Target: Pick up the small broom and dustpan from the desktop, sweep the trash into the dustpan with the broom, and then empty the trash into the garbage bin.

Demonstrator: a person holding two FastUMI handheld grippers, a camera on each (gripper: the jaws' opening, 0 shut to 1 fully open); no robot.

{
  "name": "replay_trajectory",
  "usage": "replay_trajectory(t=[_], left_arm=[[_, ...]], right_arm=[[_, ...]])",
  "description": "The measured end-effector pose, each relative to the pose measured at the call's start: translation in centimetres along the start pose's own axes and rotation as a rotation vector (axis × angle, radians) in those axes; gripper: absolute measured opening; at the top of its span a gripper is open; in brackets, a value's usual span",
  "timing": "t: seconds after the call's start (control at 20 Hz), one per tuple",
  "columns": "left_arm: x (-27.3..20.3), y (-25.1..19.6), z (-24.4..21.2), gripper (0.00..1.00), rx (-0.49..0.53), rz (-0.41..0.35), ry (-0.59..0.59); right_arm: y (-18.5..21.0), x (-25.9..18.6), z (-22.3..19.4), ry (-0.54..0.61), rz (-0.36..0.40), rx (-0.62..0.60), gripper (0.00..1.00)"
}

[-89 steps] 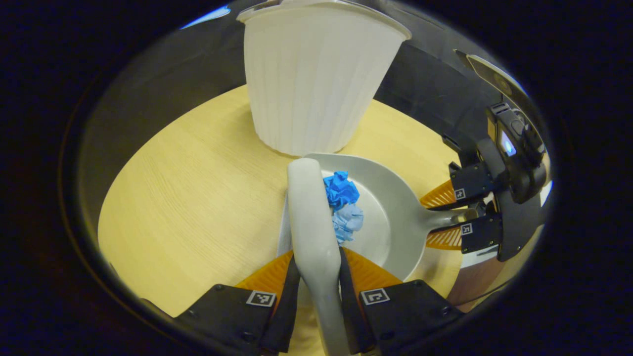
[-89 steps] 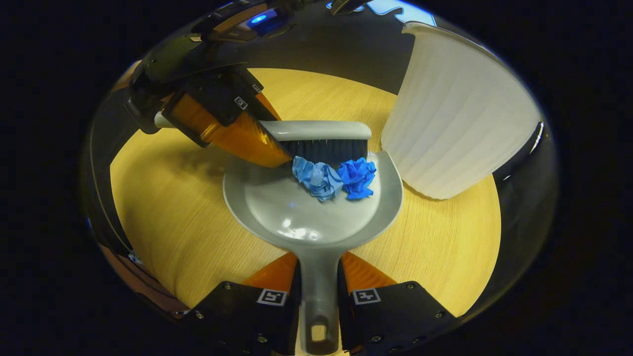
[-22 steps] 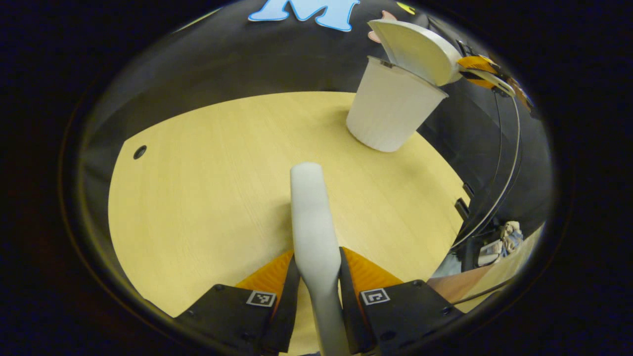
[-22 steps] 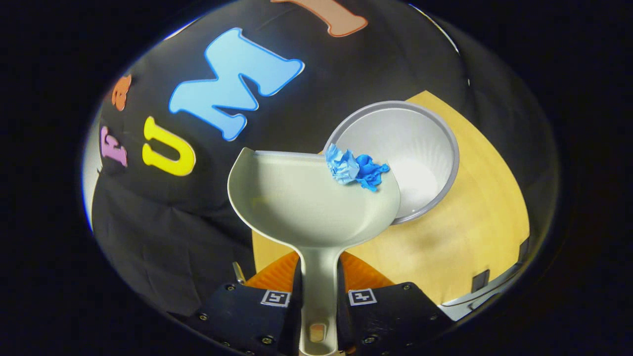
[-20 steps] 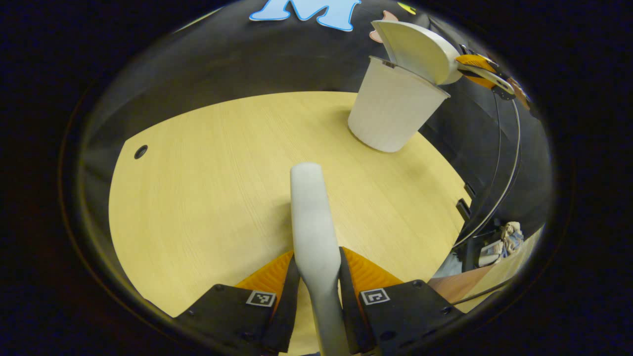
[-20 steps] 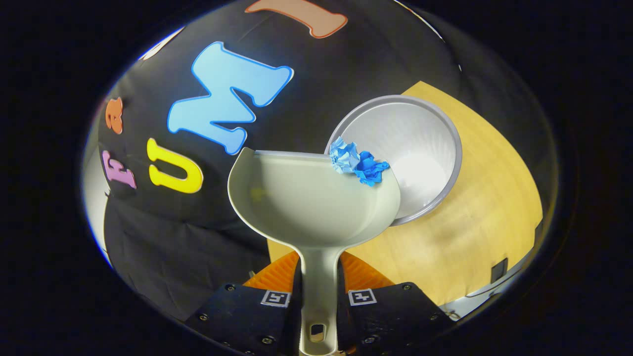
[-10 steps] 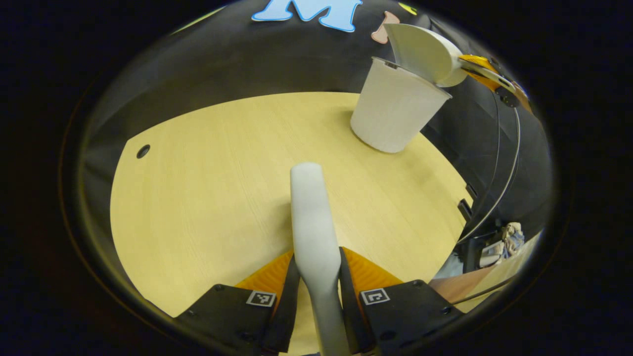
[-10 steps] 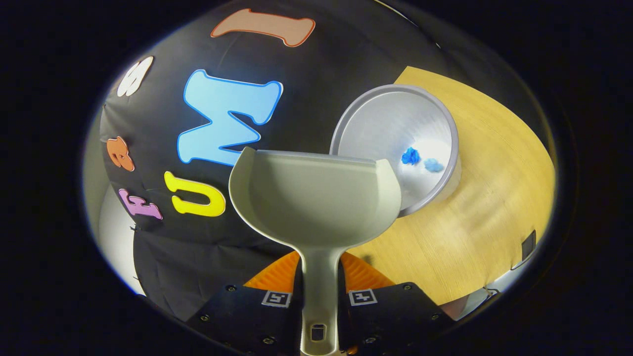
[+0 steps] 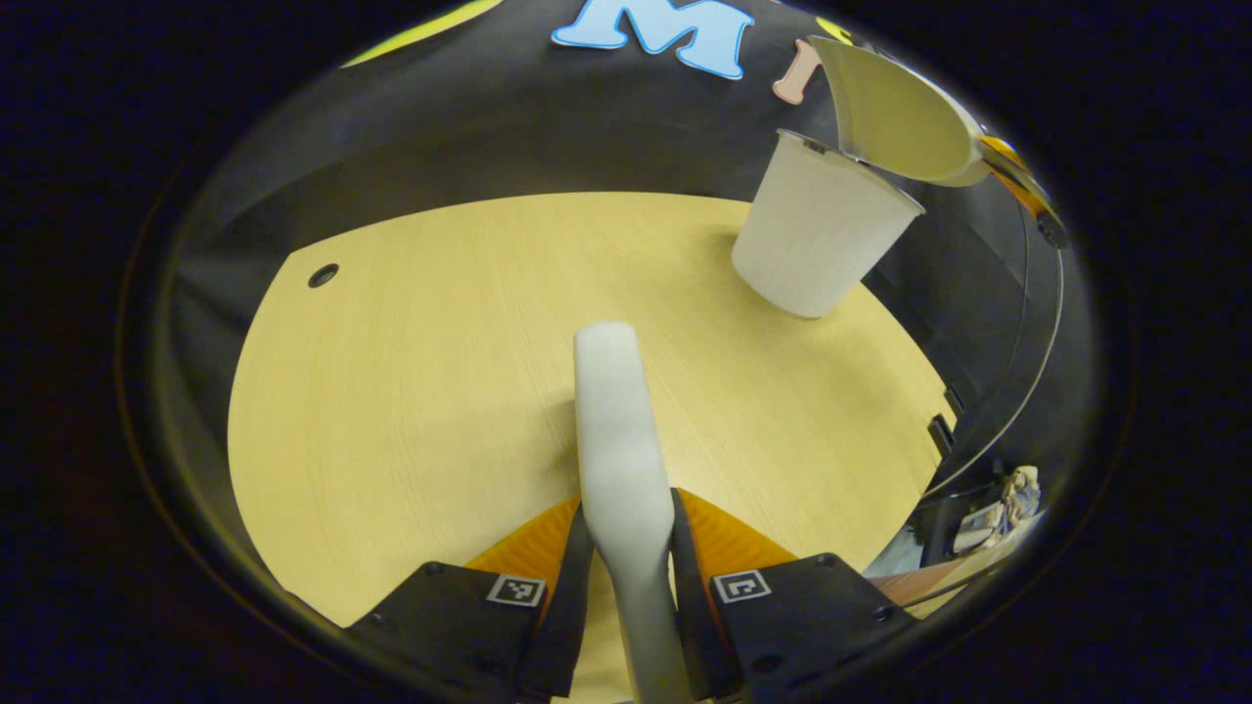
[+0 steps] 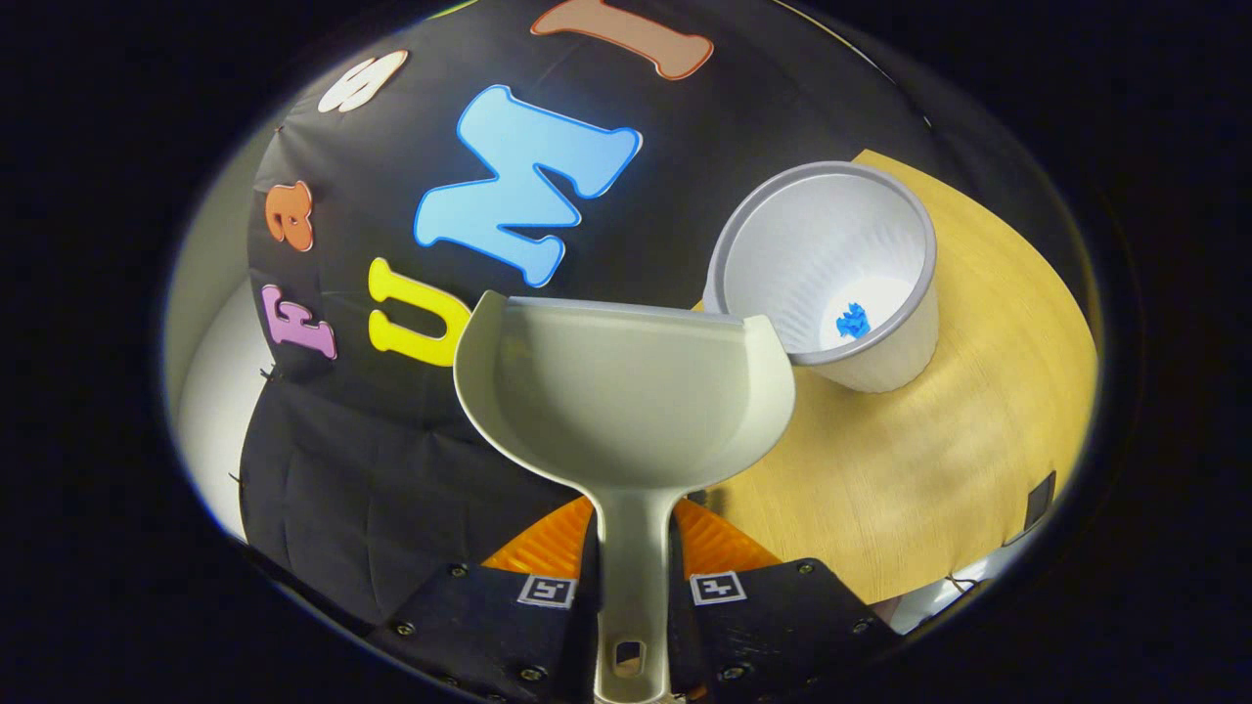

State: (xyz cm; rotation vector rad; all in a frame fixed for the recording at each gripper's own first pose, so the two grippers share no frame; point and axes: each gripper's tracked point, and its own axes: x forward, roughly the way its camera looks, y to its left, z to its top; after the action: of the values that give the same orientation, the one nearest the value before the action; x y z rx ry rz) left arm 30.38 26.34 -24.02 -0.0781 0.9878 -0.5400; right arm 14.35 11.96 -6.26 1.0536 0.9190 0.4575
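Observation:
In the left gripper view my left gripper (image 9: 628,548) is shut on the grey handle of the small broom (image 9: 614,411), held over the wooden desktop (image 9: 411,372). Far right on the desk stands the white ribbed garbage bin (image 9: 817,235), with the dustpan (image 9: 895,112) tipped above its rim. In the right gripper view my right gripper (image 10: 631,552) is shut on the handle of the grey dustpan (image 10: 626,391), whose pan holds nothing. The bin (image 10: 827,259) sits beyond its front right corner, and blue crumpled trash (image 10: 853,320) lies on the bin's bottom.
A small round hole (image 9: 323,275) marks the desktop's far left. Cables (image 9: 1017,391) hang off the desk's right edge, with clutter (image 9: 998,499) on the floor below. The black cloth wall stands behind the bin.
The blue trash has slid off the dustpan and landed inside the bin. The dustpan has since drawn back and up from the bin. The broom has stayed low over the desk.

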Motion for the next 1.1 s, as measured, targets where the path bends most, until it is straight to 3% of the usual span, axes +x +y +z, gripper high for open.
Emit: replay_trajectory(t=[0.15,0.25,0.5,0.8,1.1], left_arm=[[-0.6,0.9,-1.1,0.51,-0.016,0.026,-0.001],[-0.8,1.3,-2.0,0.46,-0.033,0.039,-0.001],[-1.2,2.5,-3.5,0.48,-0.052,0.083,-0.001],[-1.3,2.4,-4.9,0.46,-0.088,0.096,0.001],[-1.2,2.5,-5.8,0.46,-0.100,0.109,0.004]], right_arm=[[0.4,-0.1,-3.1,0.023,-0.016,-0.055,0.28],[0.0,0.1,-5.0,0.046,-0.039,-0.098,0.28],[-2.9,2.6,-9.5,0.097,-0.124,-0.196,0.28],[-9.6,7.0,-13.4,0.127,-0.292,-0.299,0.28],[-15.5,10.0,-15.7,0.084,-0.466,-0.452,0.28]])
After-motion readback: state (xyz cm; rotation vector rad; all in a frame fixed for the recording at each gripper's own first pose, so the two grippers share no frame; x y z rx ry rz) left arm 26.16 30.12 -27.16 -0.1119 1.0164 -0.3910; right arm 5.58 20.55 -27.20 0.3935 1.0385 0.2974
